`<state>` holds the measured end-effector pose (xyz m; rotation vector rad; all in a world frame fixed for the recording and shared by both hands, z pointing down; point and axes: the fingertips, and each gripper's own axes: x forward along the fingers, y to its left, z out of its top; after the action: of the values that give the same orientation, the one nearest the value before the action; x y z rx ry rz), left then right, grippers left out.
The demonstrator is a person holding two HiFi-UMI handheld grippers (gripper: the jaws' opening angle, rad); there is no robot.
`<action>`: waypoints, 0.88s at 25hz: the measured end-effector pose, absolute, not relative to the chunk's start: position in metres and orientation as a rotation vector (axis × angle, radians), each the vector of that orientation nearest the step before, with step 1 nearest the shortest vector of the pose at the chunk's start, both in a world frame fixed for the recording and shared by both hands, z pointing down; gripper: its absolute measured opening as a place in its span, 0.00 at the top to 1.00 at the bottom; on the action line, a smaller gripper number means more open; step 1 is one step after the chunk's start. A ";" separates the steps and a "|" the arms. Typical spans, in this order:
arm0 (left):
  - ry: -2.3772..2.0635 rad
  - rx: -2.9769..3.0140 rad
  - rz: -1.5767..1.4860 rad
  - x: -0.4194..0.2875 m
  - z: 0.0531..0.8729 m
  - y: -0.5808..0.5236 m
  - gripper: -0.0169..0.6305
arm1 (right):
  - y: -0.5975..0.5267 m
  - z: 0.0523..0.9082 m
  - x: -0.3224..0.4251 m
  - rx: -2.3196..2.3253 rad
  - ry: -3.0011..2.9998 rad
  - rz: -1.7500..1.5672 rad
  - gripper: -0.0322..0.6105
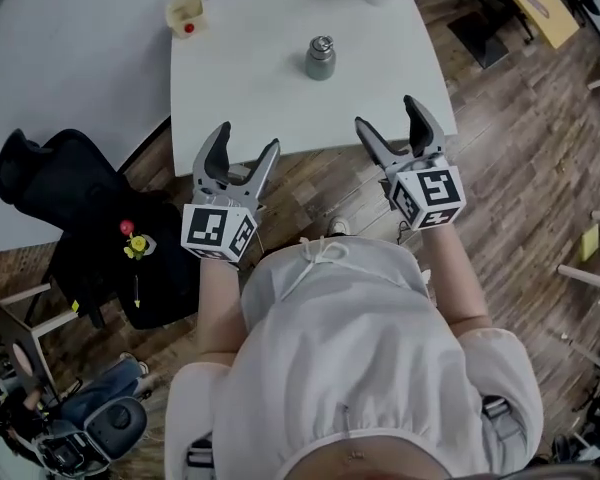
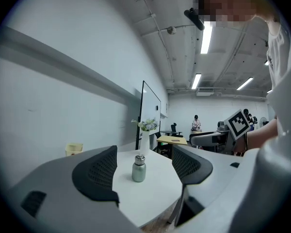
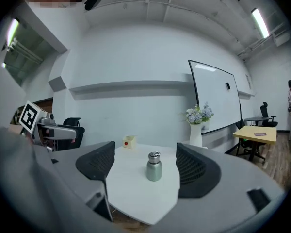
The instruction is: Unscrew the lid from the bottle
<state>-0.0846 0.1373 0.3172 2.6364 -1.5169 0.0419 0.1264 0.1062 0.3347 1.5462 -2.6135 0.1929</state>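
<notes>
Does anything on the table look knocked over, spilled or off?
Nothing stands out: the bottle stands upright, lid on, the yellow box sits near a far corner, and the table shows no spill.

Small steel bottle (image 1: 320,60) upright on white tabletop (image 1: 250,98), lid (image 1: 322,43) on. Left tool (image 1: 248,140) and right tool (image 1: 387,114) near tabletop's front edge, jaws spread, nothing between them, well apart from bottle. Yellow box (image 1: 186,15) at far left corner. Black chair (image 1: 75,218) on wooden floor (image 1: 520,148), left.
</notes>
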 end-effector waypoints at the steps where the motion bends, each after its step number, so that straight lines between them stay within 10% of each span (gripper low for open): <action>1: -1.522 2.628 0.050 -0.080 0.320 0.128 0.43 | 0.096 0.338 0.130 1.520 -2.609 0.192 0.34; 22: -1.088 2.776 0.266 -0.017 0.436 -0.055 0.39 | -0.072 0.426 0.087 1.018 -2.424 0.392 0.34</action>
<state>-0.0166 -0.0552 0.4359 2.7755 -1.0881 0.2663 0.0865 -0.0724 0.4258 1.0184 -2.4242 0.3919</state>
